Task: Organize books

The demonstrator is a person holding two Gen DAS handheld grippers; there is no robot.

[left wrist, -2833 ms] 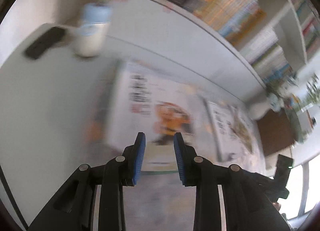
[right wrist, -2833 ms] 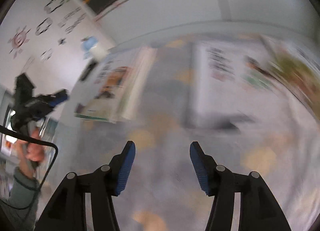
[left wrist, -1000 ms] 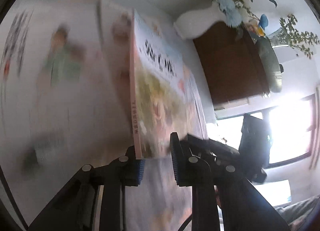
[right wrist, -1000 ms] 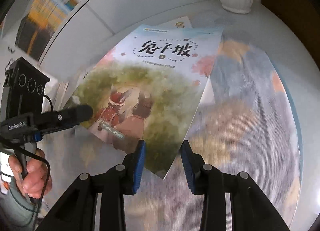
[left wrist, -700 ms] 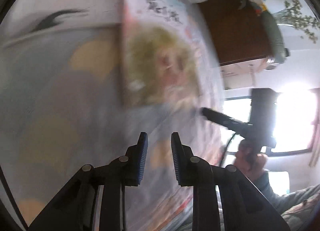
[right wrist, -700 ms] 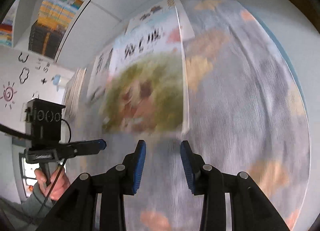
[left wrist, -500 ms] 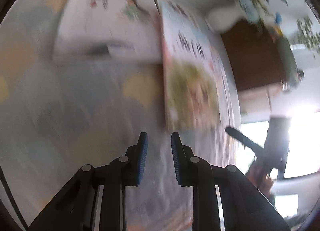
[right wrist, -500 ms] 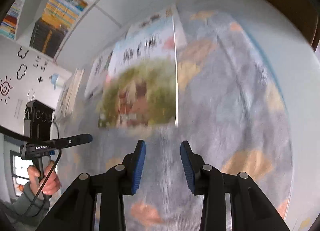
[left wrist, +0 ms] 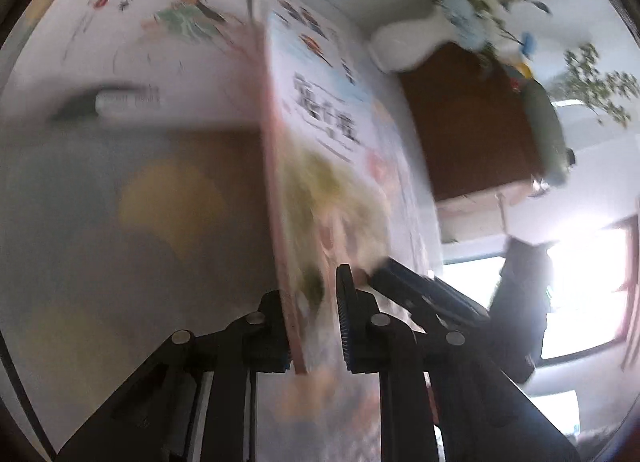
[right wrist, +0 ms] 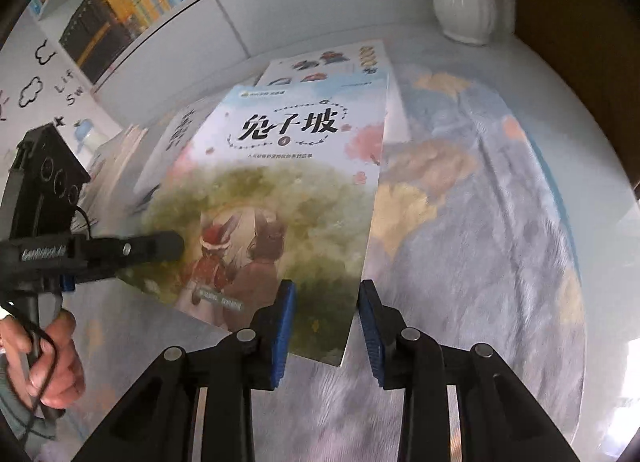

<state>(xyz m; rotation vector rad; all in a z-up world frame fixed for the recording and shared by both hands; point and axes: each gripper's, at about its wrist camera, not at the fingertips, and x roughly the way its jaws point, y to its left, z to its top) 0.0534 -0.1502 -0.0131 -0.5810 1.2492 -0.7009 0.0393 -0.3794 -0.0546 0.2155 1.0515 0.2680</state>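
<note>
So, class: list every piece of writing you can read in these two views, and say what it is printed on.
"兔子坡", with a "4" beneath: cover of the rabbit picture book.
"GenRobot.ai": side of the left tongs.
"Lif" and "Sw", cut off: wall lettering.
Rabbit book's subtitle and lower label, the other book covers and the shelf spines: too small or blurred.

Glossy paper book cover [right wrist: 280, 181]; fuzzy cloth tablecloth [right wrist: 480, 242].
</note>
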